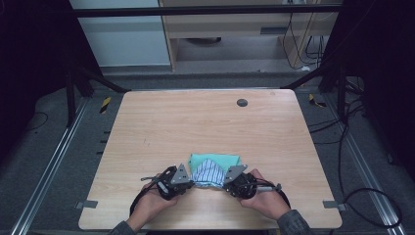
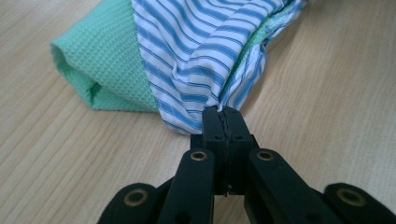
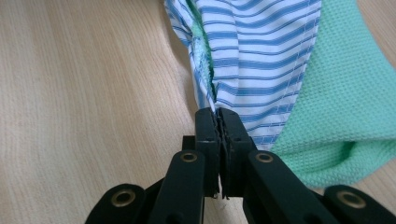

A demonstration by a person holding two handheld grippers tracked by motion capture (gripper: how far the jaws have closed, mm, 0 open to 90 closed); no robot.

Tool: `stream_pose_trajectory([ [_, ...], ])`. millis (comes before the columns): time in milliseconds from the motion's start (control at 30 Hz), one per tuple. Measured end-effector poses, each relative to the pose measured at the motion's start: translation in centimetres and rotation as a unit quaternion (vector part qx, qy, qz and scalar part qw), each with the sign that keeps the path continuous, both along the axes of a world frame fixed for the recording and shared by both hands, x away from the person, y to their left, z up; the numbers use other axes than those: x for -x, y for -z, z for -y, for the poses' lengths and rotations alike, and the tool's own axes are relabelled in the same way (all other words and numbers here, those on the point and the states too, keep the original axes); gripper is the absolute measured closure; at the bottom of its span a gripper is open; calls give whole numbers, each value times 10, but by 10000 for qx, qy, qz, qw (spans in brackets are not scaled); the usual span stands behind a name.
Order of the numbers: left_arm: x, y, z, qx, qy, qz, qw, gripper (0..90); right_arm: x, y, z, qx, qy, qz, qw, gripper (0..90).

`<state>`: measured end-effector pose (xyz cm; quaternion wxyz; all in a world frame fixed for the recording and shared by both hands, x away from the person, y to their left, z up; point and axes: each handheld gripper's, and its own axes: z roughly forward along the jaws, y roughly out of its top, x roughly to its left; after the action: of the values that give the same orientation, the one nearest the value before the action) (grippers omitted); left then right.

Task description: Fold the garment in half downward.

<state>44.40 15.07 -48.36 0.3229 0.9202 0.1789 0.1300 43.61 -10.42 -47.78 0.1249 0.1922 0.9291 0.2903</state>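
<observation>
High view: the left tongs [image 1: 192, 182] and the right tongs [image 1: 222, 184] meet the striped cloth [image 1: 208, 172] from both sides, at the near edge of the wooden surface [image 1: 205, 122].
Left gripper view: the left tongs [image 2: 225, 116] are closed on a bunched corner of the striped cloth [image 2: 196, 51].
Right gripper view: the right tongs [image 3: 218, 119] pinch the other corner of the striped cloth [image 3: 261, 56].
Green cloth [image 1: 220, 159]: waffle-textured, folded, lies under the striped one.
Striped cloth: blue and white, creased.

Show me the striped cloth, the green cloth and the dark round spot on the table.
striped cloth [image 1: 208, 171], high view, its middle.
green cloth [image 1: 220, 159], high view, bare far part.
dark round spot [image 1: 242, 102], high view, its centre.
</observation>
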Motion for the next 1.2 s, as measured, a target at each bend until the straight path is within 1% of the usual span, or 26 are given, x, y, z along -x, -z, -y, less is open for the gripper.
stream_pose_trajectory([
  [233,2,1,1,38,-29,-42,10000,900,-1,-1,2,3,15,-7,10000,875],
  [267,3,1,1,71,-27,-57,10000,900,-1,-1,3,-16,36,-18,10000,875],
  [333,4,0,1,56,-33,-35,10000,900,-2,-2,4,-15,37,21,10000,874],
  [467,6,0,2,52,-10,-82,10000,900,-1,-4,4,36,51,58,10000,875],
  [500,7,0,3,84,-13,-90,9999,900,-1,-4,5,40,38,63,10000,875],
  [533,8,0,3,45,20,-98,9999,900,0,-4,5,48,46,65,10000,875],
  [733,13,0,6,-13,89,-148,9998,900,2,-3,8,70,47,44,10000,875],
  [833,17,0,5,26,63,-145,9999,900,5,-4,8,71,19,63,10000,870],
  [867,18,0,5,94,14,-154,9998,900,7,-4,8,43,31,58,10000,859],
  [933,20,-1,2,164,-19,-147,9998,895,8,-5,10,-1,56,41,10000,794],
  [967,22,-2,0,204,-40,-140,9997,883,9,-5,11,-30,78,45,10000,746],
  [1067,26,-3,-7,382,-161,-163,9990,826,12,-7,18,-204,236,38,9995,674],
  [1133,28,-4,-13,502,-257,-167,9983,766,14,-8,24,-279,354,30,9990,654],
  [1167,28,-5,-16,546,-312,-148,9979,732,15,-8,28,-314,358,43,9989,638],
  [1200,28,-6,-19,603,-441,-90,9972,665,16,-9,34,-344,489,50,9982,591],
])
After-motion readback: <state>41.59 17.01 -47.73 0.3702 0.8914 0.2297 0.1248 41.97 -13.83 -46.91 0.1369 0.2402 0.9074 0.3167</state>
